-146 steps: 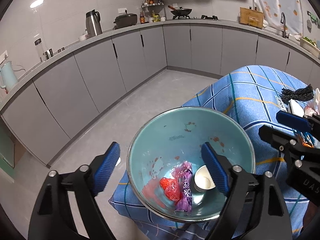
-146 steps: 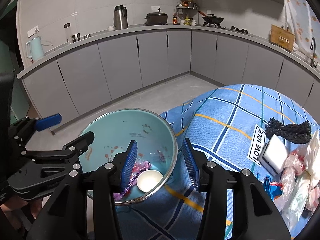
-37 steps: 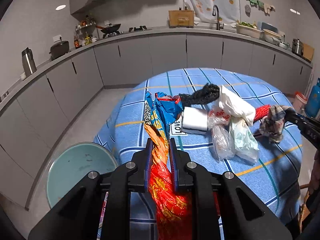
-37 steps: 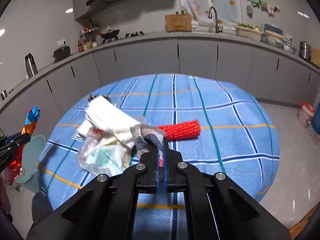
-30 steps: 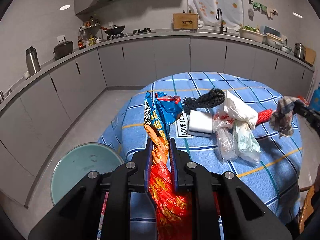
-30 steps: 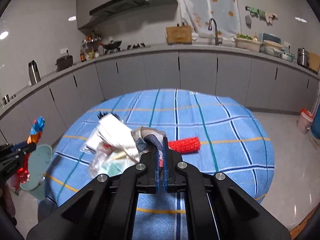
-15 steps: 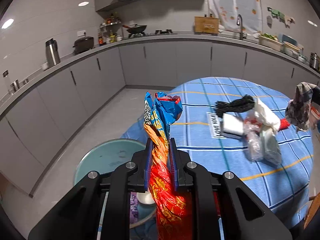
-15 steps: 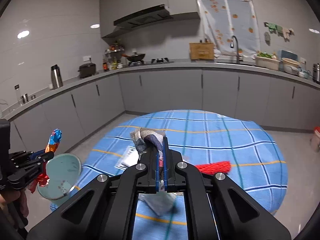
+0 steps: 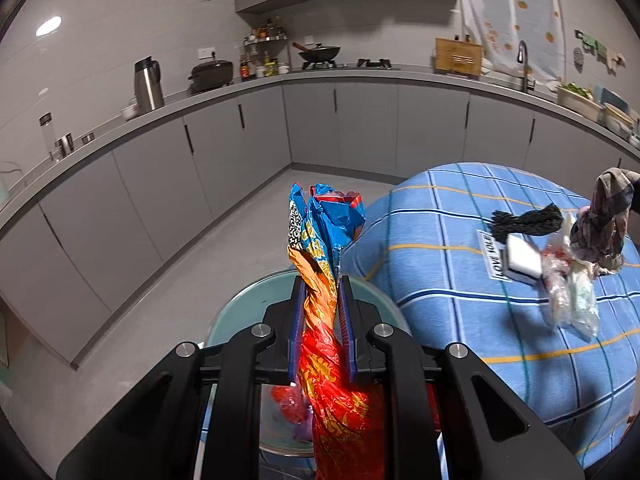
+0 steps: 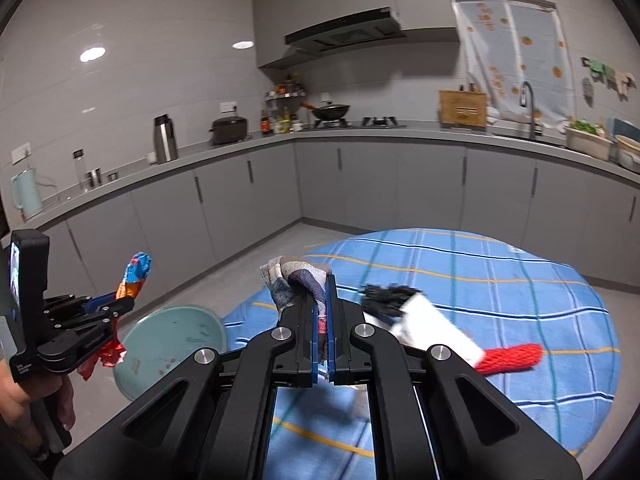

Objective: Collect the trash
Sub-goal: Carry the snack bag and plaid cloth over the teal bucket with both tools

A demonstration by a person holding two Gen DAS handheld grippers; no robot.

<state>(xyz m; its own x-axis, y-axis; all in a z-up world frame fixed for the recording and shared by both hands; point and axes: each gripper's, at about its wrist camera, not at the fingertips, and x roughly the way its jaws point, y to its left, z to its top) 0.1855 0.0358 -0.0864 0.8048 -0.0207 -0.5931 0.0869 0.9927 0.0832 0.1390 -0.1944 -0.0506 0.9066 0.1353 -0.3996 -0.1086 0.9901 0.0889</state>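
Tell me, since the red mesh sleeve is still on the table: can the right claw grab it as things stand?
Probably not yet. The right claw is shut on a grey patchwork rag, so its jaws are taken. The red mesh sleeve lies bare on the blue checked tablecloth, nothing covering it.

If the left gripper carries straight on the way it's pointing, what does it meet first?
Probably the teal basin just beyond and below the left gripper, which is shut on the snack wrapper. Depth is unclear; it might pass over the rim to the floor.
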